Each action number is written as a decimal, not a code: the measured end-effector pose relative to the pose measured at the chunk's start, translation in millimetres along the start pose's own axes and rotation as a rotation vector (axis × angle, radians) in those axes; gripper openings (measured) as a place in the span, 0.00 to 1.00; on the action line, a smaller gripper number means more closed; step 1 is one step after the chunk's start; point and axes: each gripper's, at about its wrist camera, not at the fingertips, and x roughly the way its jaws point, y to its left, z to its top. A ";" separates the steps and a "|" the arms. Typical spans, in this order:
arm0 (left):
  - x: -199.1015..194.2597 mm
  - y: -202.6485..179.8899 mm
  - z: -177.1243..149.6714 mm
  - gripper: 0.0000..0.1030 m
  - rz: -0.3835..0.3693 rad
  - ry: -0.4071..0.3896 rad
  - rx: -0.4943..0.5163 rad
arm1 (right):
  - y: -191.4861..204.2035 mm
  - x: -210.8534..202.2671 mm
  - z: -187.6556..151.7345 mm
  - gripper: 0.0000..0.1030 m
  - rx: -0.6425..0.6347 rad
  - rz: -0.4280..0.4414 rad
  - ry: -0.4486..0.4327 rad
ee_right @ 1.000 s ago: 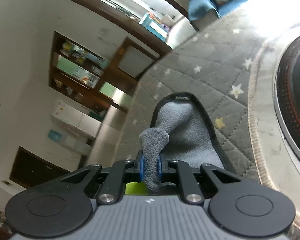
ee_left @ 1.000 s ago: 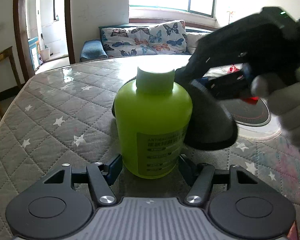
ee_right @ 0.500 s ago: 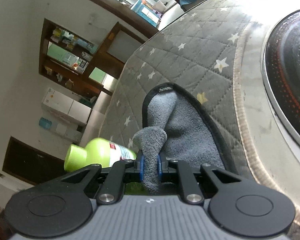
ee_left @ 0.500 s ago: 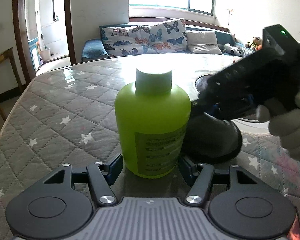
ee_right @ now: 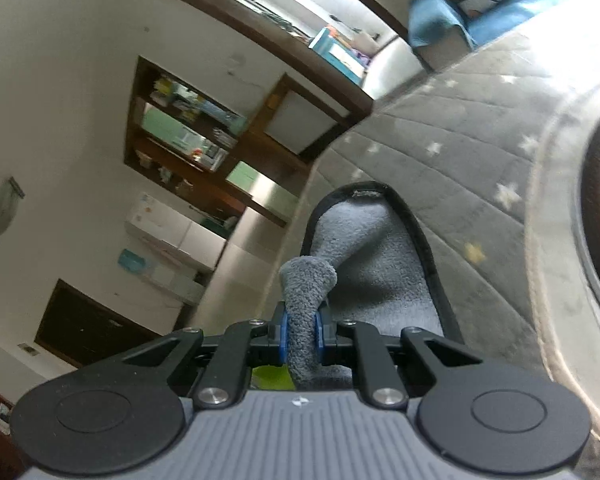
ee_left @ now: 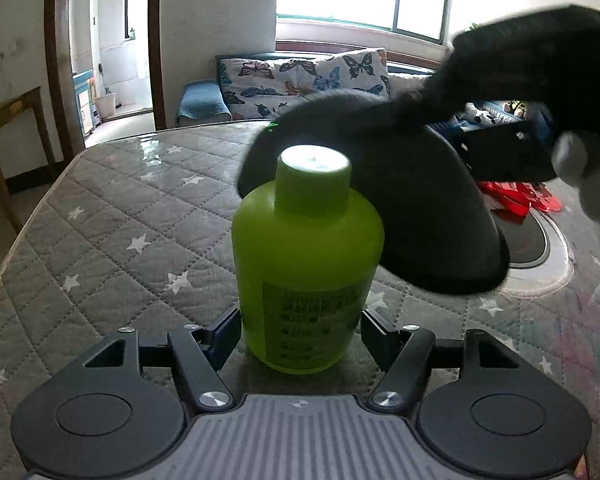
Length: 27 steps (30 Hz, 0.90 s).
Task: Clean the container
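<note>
A: Standing upright on the quilted table cover (ee_left: 112, 216): one green bottle (ee_left: 306, 268), between the left gripper (ee_left: 300, 334) fingers, jaws just eased apart, gaps either side.

B: Right gripper (ee_right: 300, 338)?

A: Clamped on grey cloth (ee_right: 364, 264), hanging beside the bottle cap (ee_left: 314, 178).

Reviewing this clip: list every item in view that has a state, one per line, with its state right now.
Green bottle: upright on the quilted cover, cap on.
Left gripper: jaws either side of the bottle's base, just been opening, gaps visible at both pads.
Right gripper: shut on grey cloth.
Grey cloth: raised, hanging behind the bottle.
</note>
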 end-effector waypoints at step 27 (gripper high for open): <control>-23.8 13.2 -11.1 0.68 -0.007 -0.018 -0.041 | -27.0 28.1 -41.1 0.12 0.037 -0.105 0.141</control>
